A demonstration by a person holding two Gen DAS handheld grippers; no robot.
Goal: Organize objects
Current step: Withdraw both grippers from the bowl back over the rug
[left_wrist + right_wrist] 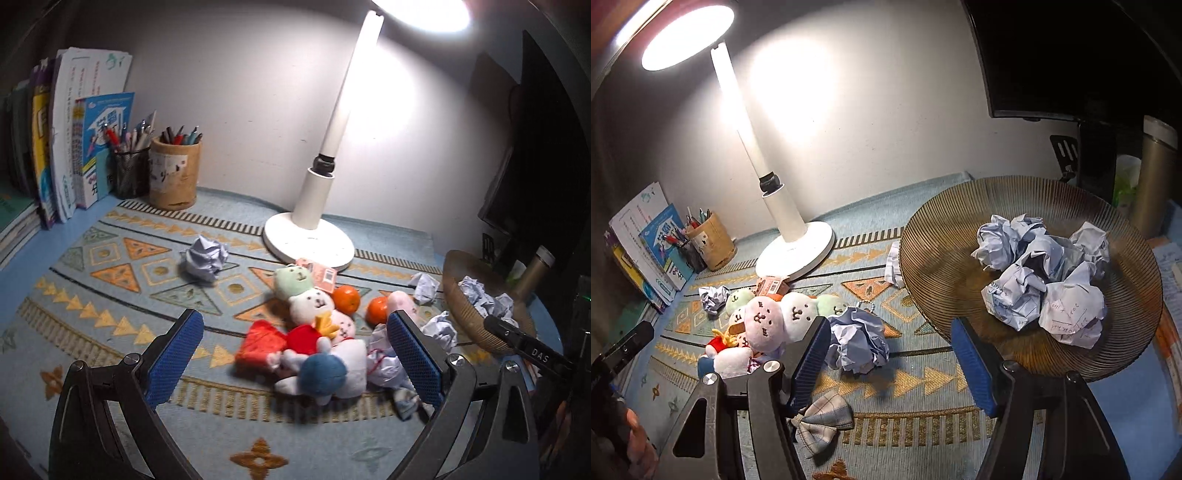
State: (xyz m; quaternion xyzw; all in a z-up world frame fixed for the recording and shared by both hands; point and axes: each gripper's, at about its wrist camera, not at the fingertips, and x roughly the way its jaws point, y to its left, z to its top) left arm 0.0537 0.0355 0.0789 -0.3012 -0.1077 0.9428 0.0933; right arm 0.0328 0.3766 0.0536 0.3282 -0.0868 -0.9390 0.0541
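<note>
A: Left to right, left wrist view: books (55,140), pen cups (173,173), one paper ball (205,258), plush pile (314,332), two oranges (345,299).

B: Left gripper (295,354)?

A: Jaws wide apart, empty, over the plush.

B: Right gripper (890,358)?

A: Parted, nothing between. Paper wad (858,341) beside its left finger; ribbed bowl (945,229) holds crumpled papers (1045,273).

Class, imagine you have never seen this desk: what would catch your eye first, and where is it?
The lit white desk lamp stands at the back of the patterned mat, glaring on the wall. In front of its base lies a heap of plush toys with two oranges beside it. To the right, a ribbed brown bowl holds crumpled paper balls, with more scattered on the mat.
</note>
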